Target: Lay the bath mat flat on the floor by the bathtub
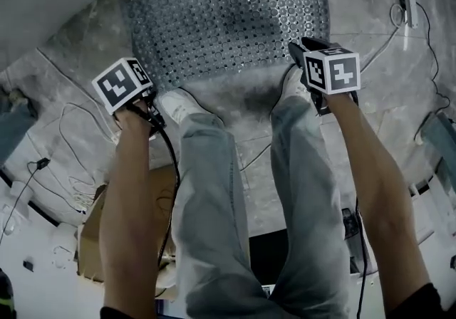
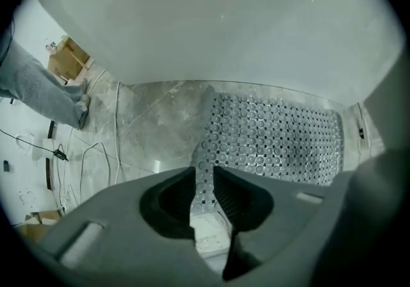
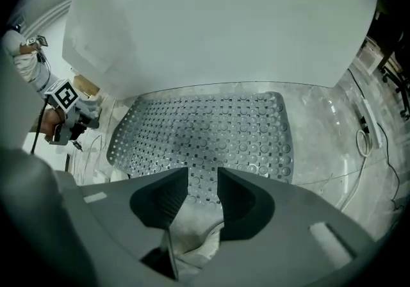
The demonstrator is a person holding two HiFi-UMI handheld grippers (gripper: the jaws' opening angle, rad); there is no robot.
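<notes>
Grey bath mat (image 1: 228, 18): plastic, studded with round bumps and small holes. It lies spread flat on the floor, with its far long edge just beside the bathtub.
Floor (image 1: 399, 104): pale marble-look tiles, bare on both sides of the mat.
Bathtub (image 2: 224, 23): white, its wall fills the top of both gripper views, with the mat running along its base.
Left gripper (image 2: 205, 172): points down over the mat's near left corner. The jaws stand a narrow slit apart and the mat shows through the slit. Nothing is gripped, and in the right gripper view this gripper hangs clear of the mat's edge.
Right gripper (image 3: 203, 175): tilted down over the mat's near edge, jaws wide apart with nothing between them. Only the mat and a white shoe show through the gap.
Person: stands at the mat's near edge in light jeans (image 1: 214, 204). The toes of the white shoes (image 1: 178, 105) are right at that edge.
Cables (image 1: 71, 139): loose on the floor on the left, apart from the mat.
Cardboard box (image 1: 92, 232): on the floor behind the left arm, well away from the mat.
</notes>
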